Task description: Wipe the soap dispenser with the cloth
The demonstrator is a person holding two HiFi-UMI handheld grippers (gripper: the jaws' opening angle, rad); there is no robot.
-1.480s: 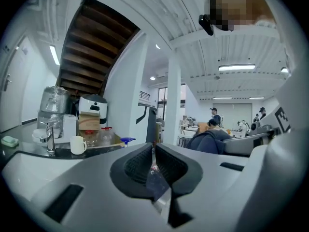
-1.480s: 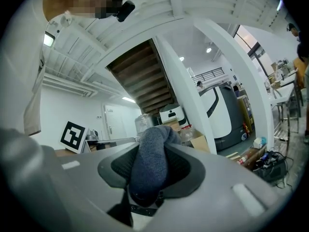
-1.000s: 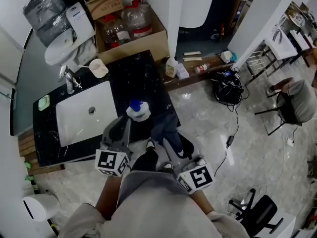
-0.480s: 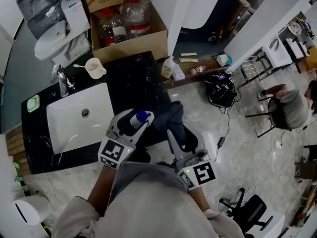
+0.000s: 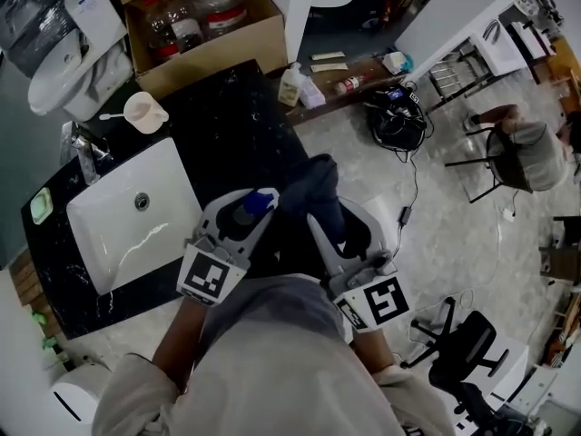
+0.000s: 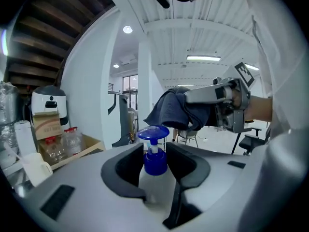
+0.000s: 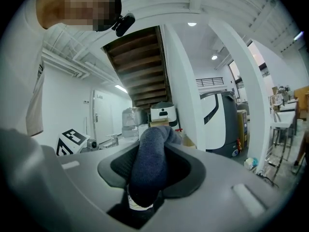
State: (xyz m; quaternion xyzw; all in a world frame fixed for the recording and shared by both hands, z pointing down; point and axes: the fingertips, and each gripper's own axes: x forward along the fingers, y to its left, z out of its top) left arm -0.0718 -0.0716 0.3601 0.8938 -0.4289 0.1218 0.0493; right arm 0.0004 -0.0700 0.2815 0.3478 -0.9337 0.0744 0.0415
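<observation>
While left fingers [image 6: 118,172] close on the soap dispenser [image 6: 155,159] between them, right fingers [image 7: 116,168] clamp the cloth [image 7: 149,161].

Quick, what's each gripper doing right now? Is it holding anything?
Left gripper: jaws closing on the soap dispenser between them.
Right gripper: jaws closed, holding the cloth.

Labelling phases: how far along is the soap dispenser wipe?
Done: cloth gripped in the right gripper. In hand: left gripper, jaws closing on the soap dispenser between them, cloth held near its blue pump. Left: the wiping itself; no cloth contact shows yet.
</observation>
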